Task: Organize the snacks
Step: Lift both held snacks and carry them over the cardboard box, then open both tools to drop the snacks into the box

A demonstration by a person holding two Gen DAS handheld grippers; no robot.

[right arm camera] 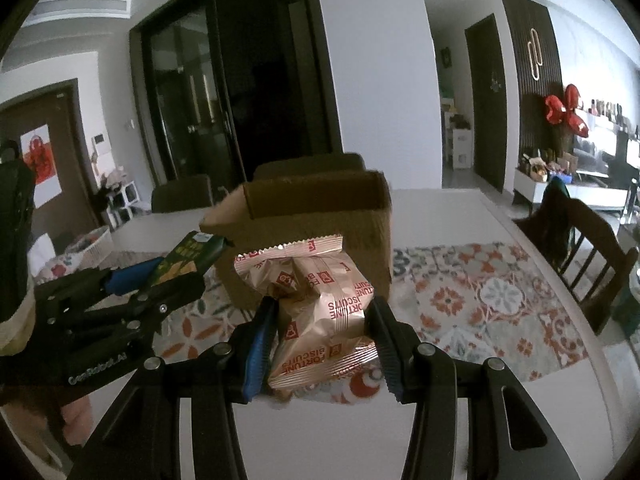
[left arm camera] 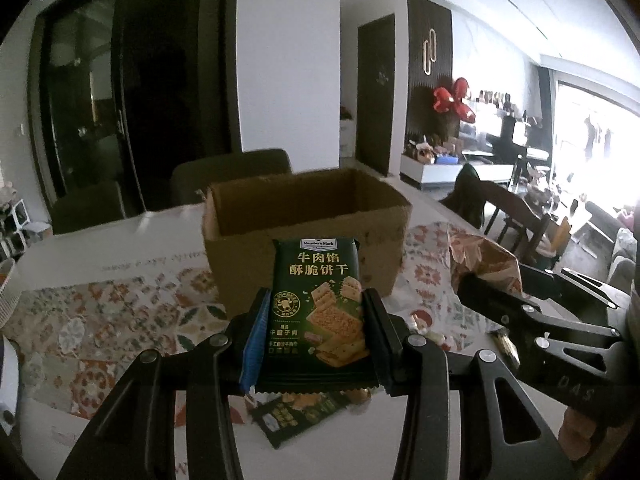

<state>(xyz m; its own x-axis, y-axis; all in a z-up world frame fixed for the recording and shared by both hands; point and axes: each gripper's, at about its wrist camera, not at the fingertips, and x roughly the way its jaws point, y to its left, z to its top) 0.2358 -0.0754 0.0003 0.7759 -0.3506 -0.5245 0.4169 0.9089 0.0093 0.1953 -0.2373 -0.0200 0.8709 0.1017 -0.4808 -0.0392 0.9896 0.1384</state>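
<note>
Two black hand-held claws with blue-lined pads are raised above a white surface (left arm camera: 120, 252) partly covered by a cloth with an orange, grey and green floral tile pattern (left arm camera: 120, 320). The left claw (left arm camera: 316, 328) is clenched on a dark green foil cracker packet with gold Chinese lettering and a picture of square crackers (left arm camera: 316, 300); the packet stands upright between the pads, lifted clear of the surface. The right claw (right arm camera: 322, 340) is clenched on a shiny rose-gold plastic packet printed with red "Fortune Biscuits" lettering (right arm camera: 316, 312), which bulges between the pads, also off the surface. Straight ahead of both claws sits an open brown cardboard box (left arm camera: 304, 216), its top flaps cut away; its inside floor is hidden by the near wall. That near wall stands between each held packet and the box opening. Below the left claw, a second dark green cracker packet (left arm camera: 296, 416) lies flat on the surface, and a few small wrapped sweets (left arm camera: 428, 330) lie just to its right, too small to identify. Dark chairs (left arm camera: 232, 172) stand behind the box, and a wooden chair (right arm camera: 584, 248) stands at the surface's right edge. A room with dark doors, a white pillar and a red bow-shaped balloon (left arm camera: 456, 98) lies beyond.
</note>
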